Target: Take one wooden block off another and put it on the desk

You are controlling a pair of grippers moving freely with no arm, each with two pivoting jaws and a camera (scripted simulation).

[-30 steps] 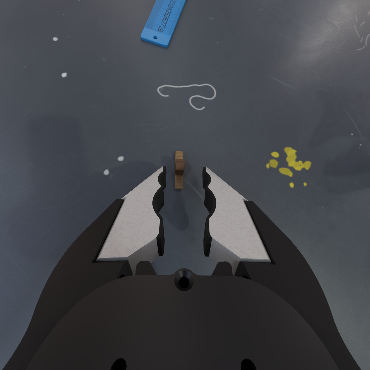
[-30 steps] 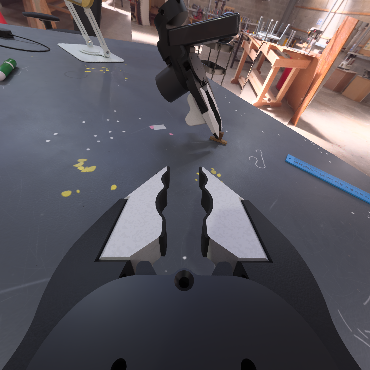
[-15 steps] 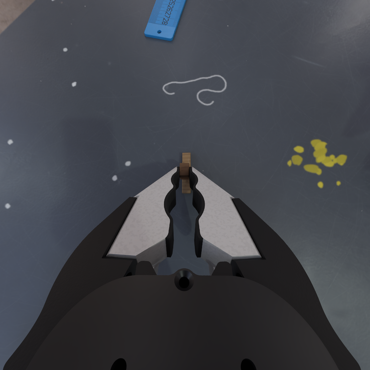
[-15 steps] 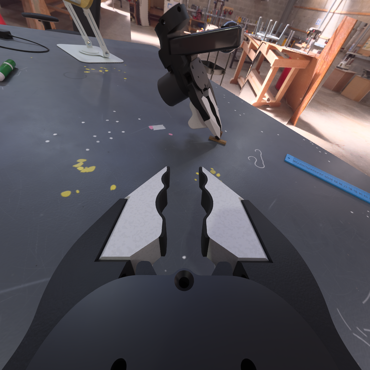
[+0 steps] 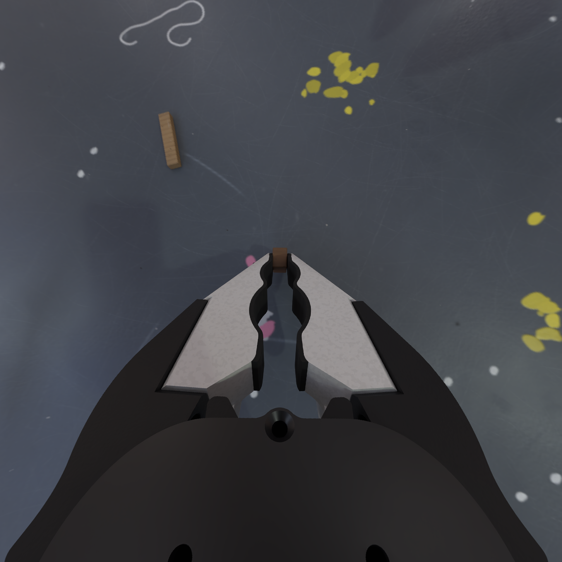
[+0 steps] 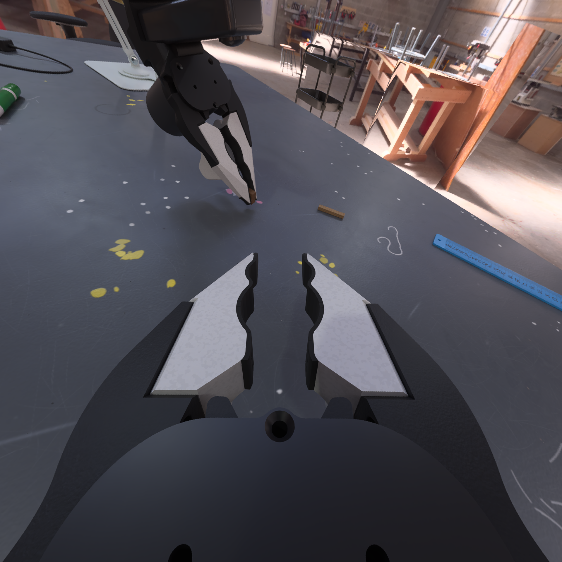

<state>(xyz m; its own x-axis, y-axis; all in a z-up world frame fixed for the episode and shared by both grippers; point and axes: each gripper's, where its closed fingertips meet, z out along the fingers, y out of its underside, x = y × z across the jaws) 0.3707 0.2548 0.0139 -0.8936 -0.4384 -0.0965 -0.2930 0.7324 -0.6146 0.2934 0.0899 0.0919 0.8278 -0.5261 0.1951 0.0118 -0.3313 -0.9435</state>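
Note:
My left gripper is shut on a small brown wooden block, pinched end-on between its fingertips just above the dark desk. A second, long wooden block lies flat on the desk, up and to the left of it. In the right wrist view the left gripper points down at the desk with the small block at its tip, and the long block lies to its right. My right gripper is open and empty, low over the near desk.
A blue ruler lies at the desk's right edge. A white lamp base, a black cable and a green marker sit at the far left. Yellow paint spots and a white chalk squiggle mark the desk.
My left gripper closed on the small block, lifted it off the long block and carried it away to the side. The long block stays on the desk. My right gripper has not moved.

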